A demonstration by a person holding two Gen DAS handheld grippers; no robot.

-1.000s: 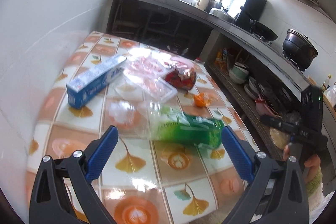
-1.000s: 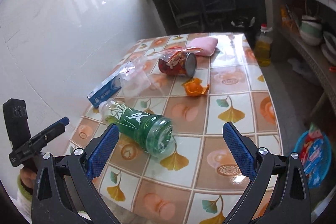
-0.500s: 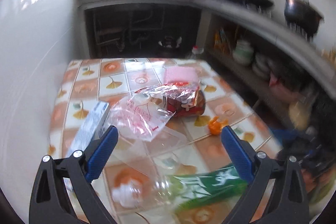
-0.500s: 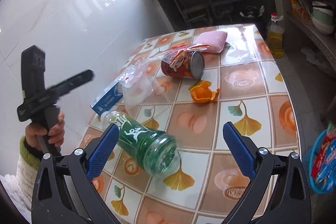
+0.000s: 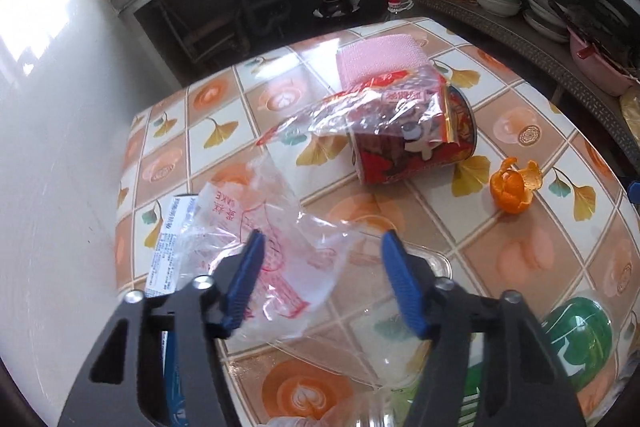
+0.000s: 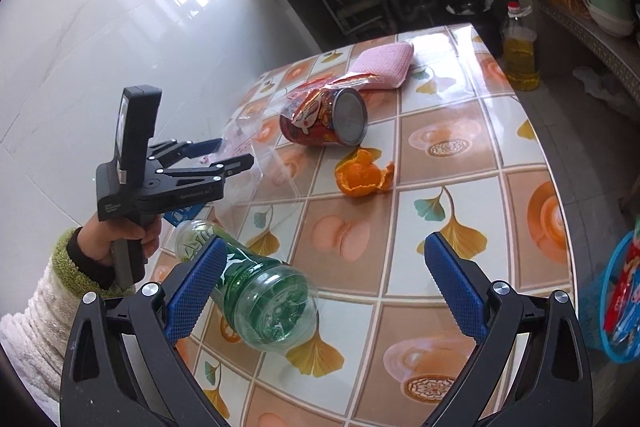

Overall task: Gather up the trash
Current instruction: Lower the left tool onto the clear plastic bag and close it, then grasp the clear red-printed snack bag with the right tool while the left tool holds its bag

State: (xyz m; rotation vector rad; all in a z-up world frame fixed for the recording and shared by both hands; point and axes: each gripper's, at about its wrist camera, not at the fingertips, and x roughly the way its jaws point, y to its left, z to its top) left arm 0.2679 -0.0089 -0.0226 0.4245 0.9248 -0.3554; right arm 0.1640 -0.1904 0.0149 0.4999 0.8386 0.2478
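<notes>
A clear plastic bag with red print [image 5: 260, 223] lies on the tiled table [image 5: 224, 131]. My left gripper [image 5: 324, 259] hangs just over it, jaws closing, with the crumpled film between the blue pads but not pinched. In the right wrist view the left gripper [image 6: 236, 151] points at that bag [image 6: 244, 135]. A green plastic bottle [image 6: 256, 299] lies on its side against the left finger of my right gripper [image 6: 325, 245], which is open and holds nothing. A red can under a wrapper [image 6: 324, 123] and an orange peel [image 6: 362, 179] lie farther back.
A pink sponge [image 6: 384, 65] sits at the table's far end. A blue box [image 5: 168, 239] lies under the bag near the white wall. An oil bottle [image 6: 520, 51] stands on the floor, and a blue basket [image 6: 616, 307] is at the right.
My left gripper has swung from the green bottle to the printed plastic bag and come down close, and its jaws have narrowed. The right gripper has edged nearer the bottle.
</notes>
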